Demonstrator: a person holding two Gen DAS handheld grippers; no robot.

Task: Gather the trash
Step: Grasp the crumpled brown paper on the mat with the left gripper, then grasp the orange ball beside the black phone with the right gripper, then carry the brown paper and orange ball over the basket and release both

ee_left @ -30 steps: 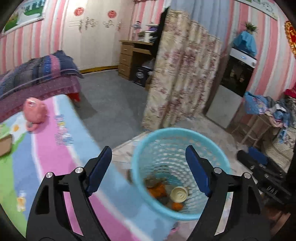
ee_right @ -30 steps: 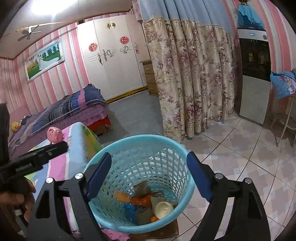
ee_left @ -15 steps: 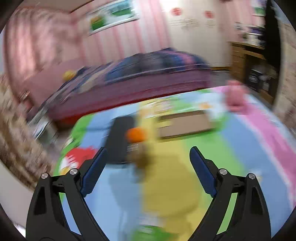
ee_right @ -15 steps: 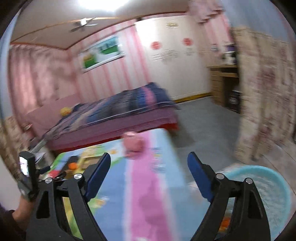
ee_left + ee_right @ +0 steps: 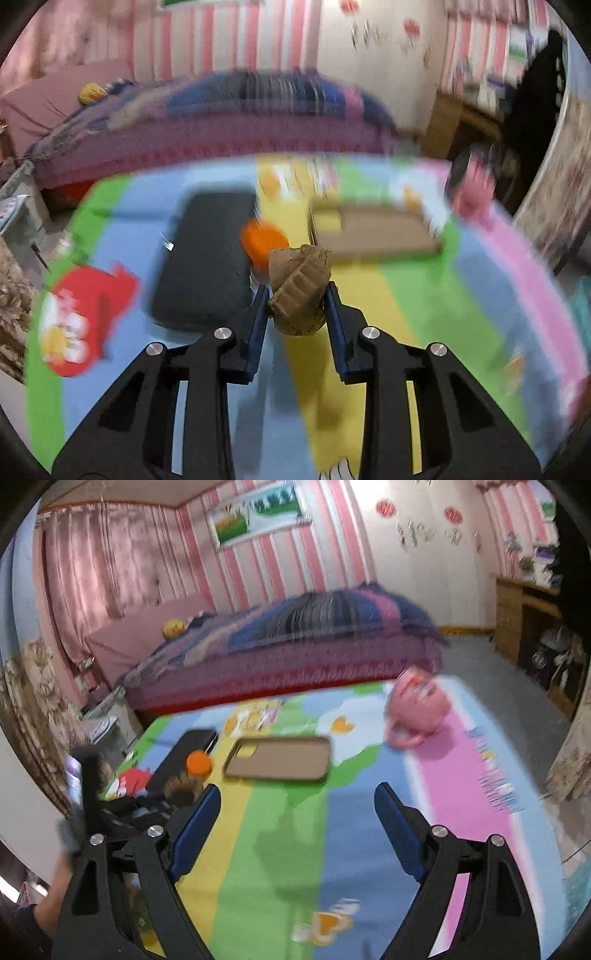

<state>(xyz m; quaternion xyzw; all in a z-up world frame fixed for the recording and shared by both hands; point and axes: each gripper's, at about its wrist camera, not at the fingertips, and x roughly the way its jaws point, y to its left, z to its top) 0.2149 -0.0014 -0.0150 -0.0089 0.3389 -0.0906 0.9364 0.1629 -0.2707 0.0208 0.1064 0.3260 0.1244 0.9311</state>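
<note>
The left claw (image 5: 297, 308) is clamped on a crumpled brown scrap (image 5: 298, 290), pinched between both blue pads with its top poking out ahead, just over the bright striped bench (image 5: 280, 849). An orange cap (image 5: 263, 242) sits just beyond it, beside a black pad (image 5: 207, 262). The right claw (image 5: 297, 829) hangs wide apart and holds nothing. I think the scrap goes to the bin next, but the bin is not clear here.

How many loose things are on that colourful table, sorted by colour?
Brown: 2, the crumpled cardboard scrap clamped in the left gripper, and the tan phone case.
Orange: 1, the round orange piece.
Black: 1, the flat black pad.
Pink: 1, the piggy bank.
Total: 5. The right gripper is open, empty.
</note>
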